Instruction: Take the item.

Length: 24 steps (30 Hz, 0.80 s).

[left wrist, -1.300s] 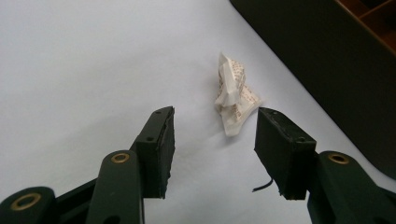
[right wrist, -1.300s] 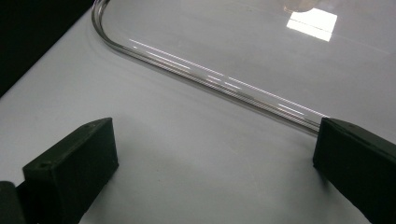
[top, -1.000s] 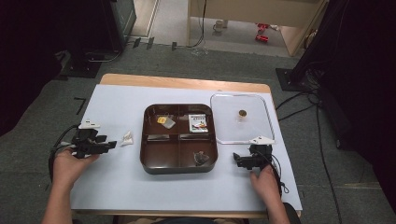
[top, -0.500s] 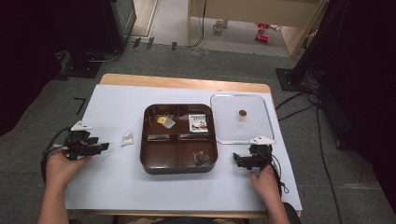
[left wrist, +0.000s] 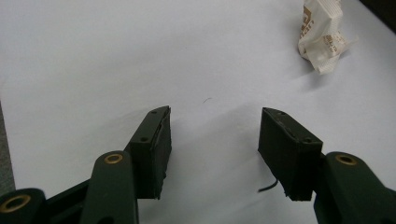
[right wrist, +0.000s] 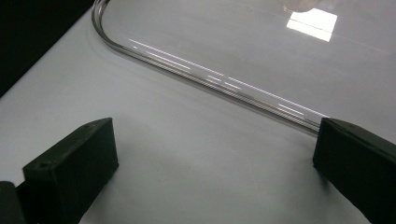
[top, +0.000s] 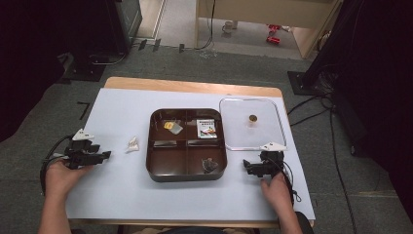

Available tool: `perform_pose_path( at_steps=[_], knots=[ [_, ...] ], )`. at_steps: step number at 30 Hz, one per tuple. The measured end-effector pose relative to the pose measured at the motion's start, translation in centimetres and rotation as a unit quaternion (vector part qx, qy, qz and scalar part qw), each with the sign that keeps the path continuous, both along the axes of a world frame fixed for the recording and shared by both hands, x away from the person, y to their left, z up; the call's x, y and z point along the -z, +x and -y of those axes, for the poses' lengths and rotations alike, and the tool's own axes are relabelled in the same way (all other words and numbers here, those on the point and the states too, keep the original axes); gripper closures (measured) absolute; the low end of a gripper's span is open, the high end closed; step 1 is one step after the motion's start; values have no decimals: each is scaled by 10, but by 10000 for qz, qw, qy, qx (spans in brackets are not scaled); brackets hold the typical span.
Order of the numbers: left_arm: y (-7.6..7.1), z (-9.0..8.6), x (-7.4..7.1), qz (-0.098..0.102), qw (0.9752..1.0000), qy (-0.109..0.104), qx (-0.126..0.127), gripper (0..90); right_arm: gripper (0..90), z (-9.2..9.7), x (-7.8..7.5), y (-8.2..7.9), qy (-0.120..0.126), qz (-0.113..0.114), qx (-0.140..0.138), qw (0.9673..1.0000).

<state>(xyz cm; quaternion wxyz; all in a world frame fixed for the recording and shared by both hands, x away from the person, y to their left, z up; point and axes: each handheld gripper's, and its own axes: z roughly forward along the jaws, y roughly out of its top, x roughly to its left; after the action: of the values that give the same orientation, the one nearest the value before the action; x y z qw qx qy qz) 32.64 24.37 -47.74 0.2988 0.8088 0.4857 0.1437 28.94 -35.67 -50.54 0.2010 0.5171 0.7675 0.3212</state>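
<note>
A brown four-part tray sits mid-table. Its far compartments hold a yellow packet and a white printed packet; a dark crumpled wrapper lies in the near right one. A small white packet rests on the white sheet left of the tray. My left gripper is open and empty, a short way left of that packet. My right gripper stands wide open just right of the tray, low over the sheet at the near rim of the clear lid.
The clear lid with a brown knob lies flat to the right of the tray. A white sheet covers the wooden table. Cables, dark stands and floor surround the table's far and right sides.
My left gripper has drawn back to the left and slightly nearer the person, away from the white packet. The right hand and everything else kept still.
</note>
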Motion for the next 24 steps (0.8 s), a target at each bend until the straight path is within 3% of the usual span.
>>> perform_pose_path(
  at_steps=[4,7,14,24],
  knots=[
    [-5,0,6,210,9996,-91,154,371,0,0,0,0,0,1,1,10000],
    [-9,2,9,360,9991,-45,217,314,0,0,0,0,-2,0,2,10000],
    [-18,2,16,740,9971,-141,127,289,0,0,0,0,-2,1,0,10000],
    [-18,2,16,746,9970,-137,120,287,0,0,0,0,-3,2,0,10000]
  ],
)
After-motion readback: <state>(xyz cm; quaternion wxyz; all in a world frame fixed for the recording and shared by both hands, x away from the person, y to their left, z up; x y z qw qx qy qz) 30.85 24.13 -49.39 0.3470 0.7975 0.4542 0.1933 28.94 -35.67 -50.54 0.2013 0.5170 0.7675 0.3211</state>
